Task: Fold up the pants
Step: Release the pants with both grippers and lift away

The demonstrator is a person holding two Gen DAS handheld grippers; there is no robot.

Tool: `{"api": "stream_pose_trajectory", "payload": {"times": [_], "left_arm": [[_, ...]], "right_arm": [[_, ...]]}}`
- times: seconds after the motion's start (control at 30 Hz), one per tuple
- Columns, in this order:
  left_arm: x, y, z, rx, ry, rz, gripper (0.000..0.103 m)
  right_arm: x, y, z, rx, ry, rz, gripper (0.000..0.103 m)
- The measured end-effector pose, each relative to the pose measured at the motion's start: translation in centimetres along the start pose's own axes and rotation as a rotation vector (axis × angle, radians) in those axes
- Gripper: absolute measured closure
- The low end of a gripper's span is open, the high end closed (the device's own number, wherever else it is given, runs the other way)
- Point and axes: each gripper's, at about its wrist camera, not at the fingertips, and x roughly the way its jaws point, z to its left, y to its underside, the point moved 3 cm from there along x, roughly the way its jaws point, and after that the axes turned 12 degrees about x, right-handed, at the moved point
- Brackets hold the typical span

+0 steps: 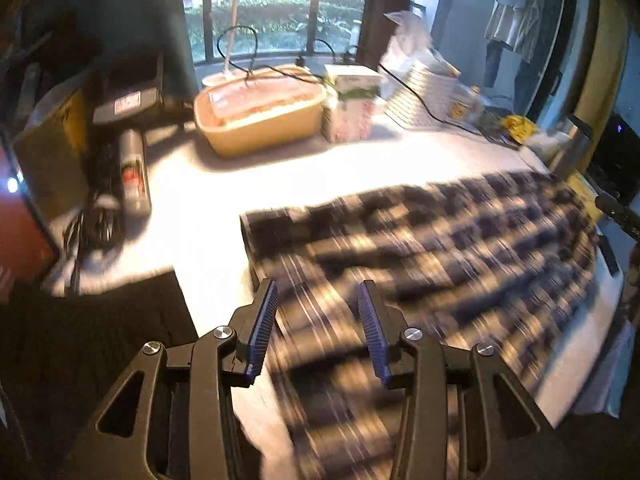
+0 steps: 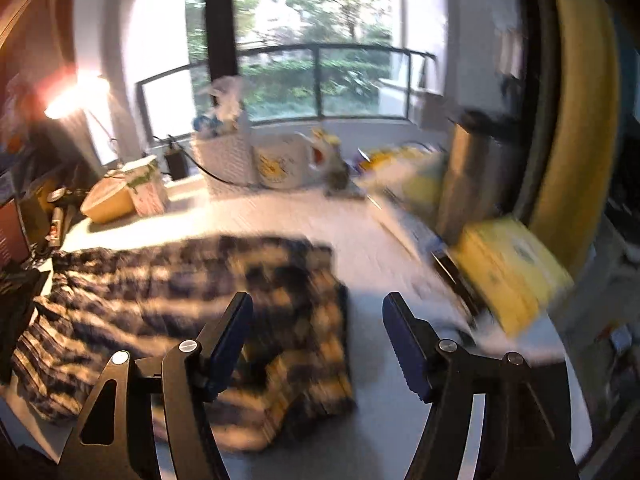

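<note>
Dark blue and cream plaid pants (image 1: 440, 248) lie spread on the white table (image 1: 208, 200), blurred by motion. My left gripper (image 1: 318, 296) hovers open over their near left part, and nothing is between its blue pads. In the right wrist view the same pants (image 2: 180, 292) lie left of centre with a folded-over edge at the right. My right gripper (image 2: 316, 308) stands open wide above that right edge and the bare table (image 2: 380, 360), holding nothing.
A tan tub (image 1: 260, 112), cartons (image 1: 352, 100), a white basket (image 1: 420, 96) and cables crowd the table's far side by the window. Dark devices (image 1: 128, 160) sit at the left. A metal flask (image 2: 468, 176) and a yellow box (image 2: 512, 272) stand at the right.
</note>
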Motion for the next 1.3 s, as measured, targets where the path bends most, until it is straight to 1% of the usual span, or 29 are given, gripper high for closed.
{"api": "stream_pose_trajectory", "payload": {"times": [0.13,0.2,0.23,0.27,0.3,0.37,0.4,0.43,0.47,0.5,0.63,0.73,0.83,0.9,0.97,1.0,1.03,1.1,1.17,1.2,1.27,1.3], "left_arm": [[3.0,-0.8,1.5,-0.003,-0.003,0.023,0.061],[4.2,-0.8,2.1,-0.008,0.002,0.044,0.061],[5.0,-0.8,2.3,-0.013,0.004,0.062,0.061],[5.5,-0.7,2.4,-0.011,0.004,0.072,0.061],[6.1,-0.6,2.5,-0.004,-0.004,0.082,0.061],[6.8,-0.6,2.5,0.007,-0.009,0.09,0.062],[7.1,-0.7,2.5,0.011,-0.005,0.09,0.064],[7.2,-0.8,2.4,0.021,-0.003,0.078,0.069],[7.4,-0.9,2.3,0.036,-0.002,0.072,0.083],[7.9,-1.0,2.3,0.05,-0.004,0.083,0.088],[9.0,-2.0,3.0,0.049,0.004,0.081,0.09],[9.7,-2.7,3.6,0.046,-0.006,0.08,0.09],[10.2,-3.3,3.9,0.037,-0.009,0.091,0.088],[10.0,-3.5,4.2,0.018,-0.011,0.107,0.085],[9.0,-3.6,4.4,-0.003,-0.061,0.11,0.085],[7.7,-3.8,4.3,-0.005,-0.087,0.087,0.085],[6.8,-3.9,3.9,-0.008,-0.09,0.065,0.085],[4.8,-4.1,2.3,0.008,-0.054,0.016,0.085],[3.7,-4.0,-0.3,0.055,0.011,-0.005,0.085],[3.6,-3.8,-1.9,0.086,0.048,0.007,0.085],[4.2,-3.2,-4.0,0.114,0.087,0.034,0.085],[5.0,-2.5,-4.9,0.125,0.105,0.063,0.085]], "right_arm": [[3.3,-1.7,3.7,-0.101,-0.046,0.029,0.034],[5.0,-1.8,5.5,-0.166,-0.067,0.06,0.048],[5.9,-1.8,6.3,-0.197,-0.076,0.077,0.051],[6.6,-1.7,7.1,-0.225,-0.09,0.093,0.06],[7.6,-1.4,8.5,-0.28,-0.117,0.119,0.067],[8.7,-0.7,10.4,-0.356,-0.142,0.15,0.067],[9.5,-0.3,11.6,-0.395,-0.161,0.175,0.067],[10.3,0.0,12.7,-0.428,-0.179,0.201,0.067],[11.0,0.4,13.4,-0.447,-0.189,0.222,0.067],[12.2,0.8,14.3,-0.469,-0.191,0.253,0.067],[16.5,1.4,16.0,-0.485,-0.149,0.322,0.067],[18.1,0.6,16.7,-0.479,-0.128,0.318,0.067],[19.3,-0.3,16.9,-0.459,-0.127,0.318,0.067],[19.7,-0.8,16.8,-0.425,-0.124,0.315,0.067],[19.8,-1.3,16.6,-0.407,-0.084,0.295,0.067],[19.1,-1.6,16.7,-0.391,-0.084,0.27,0.067],[18.0,-1.8,17.0,-0.37,-0.127,0.256,0.067],[15.8,-1.6,18.0,-0.351,-0.213,0.241,0.067],[13.9,-0.5,19.6,-0.372,-0.277,0.257,0.067],[13.0,0.6,20.7,-0.395,-0.315,0.275,0.067],[12.2,2.4,22.5,-0.416,-0.356,0.312,0.067],[11.9,3.2,23.2,-0.423,-0.375,0.329,0.067]]}}
